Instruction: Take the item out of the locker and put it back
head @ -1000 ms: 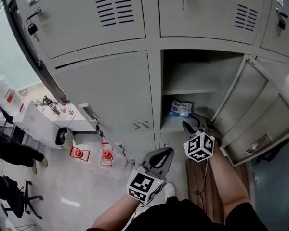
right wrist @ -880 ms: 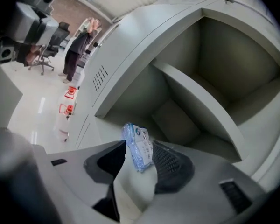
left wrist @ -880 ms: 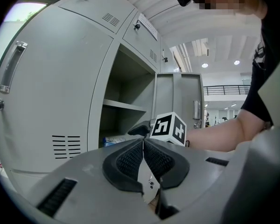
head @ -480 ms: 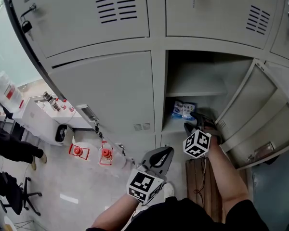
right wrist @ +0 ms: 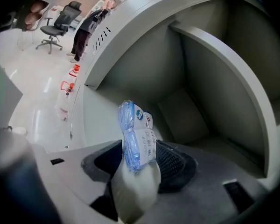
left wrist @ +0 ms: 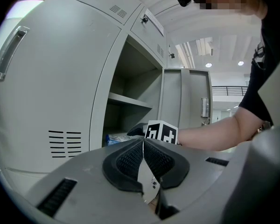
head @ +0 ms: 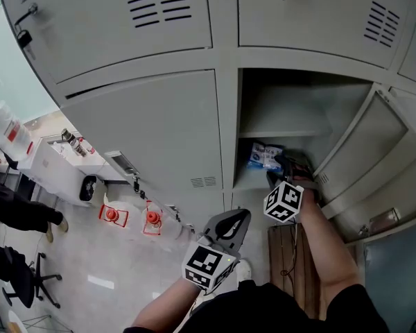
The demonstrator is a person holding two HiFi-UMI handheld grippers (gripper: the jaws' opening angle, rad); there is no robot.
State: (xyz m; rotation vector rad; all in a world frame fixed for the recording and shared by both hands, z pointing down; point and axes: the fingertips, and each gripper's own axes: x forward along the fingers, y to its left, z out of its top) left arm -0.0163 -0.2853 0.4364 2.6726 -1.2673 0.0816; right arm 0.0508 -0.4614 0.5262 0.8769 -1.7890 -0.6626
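Where the floor meets the nine o'clock edge of the head view, a person (head: 14, 214) in dark clothing stands partly out of frame, with an office chair (head: 24, 283) at about eight o'clock. Further in, a red-topped jug (head: 111, 217) and a second jug (head: 152, 220) stand side by side on the floor at the foot of the lockers. Above them, toward ten o'clock, is a closed door (head: 145, 130) with vent slots in its lower corner.

At six o'clock the left gripper (head: 243, 218) hangs in front of that closed door. In its own view the jaws meet at the tips with nothing between them.

Just right of centre, at three o'clock, the locker compartment (head: 291, 103) is open. A blue-and-white plastic packet (head: 263, 155) lies on its floor, below the shelf (head: 284, 132).

The right gripper (head: 286, 168), with its marker cube (head: 286, 201) at four o'clock, reaches into the compartment. Its jaws have just been opening and now stand wide. The packet is between them in the right gripper view. The pad at its nine o'clock side stands clear of it, the other pad lies close alongside, and neither is seen pressing.

At the three o'clock edge the open door (head: 360, 158) is swung outward.
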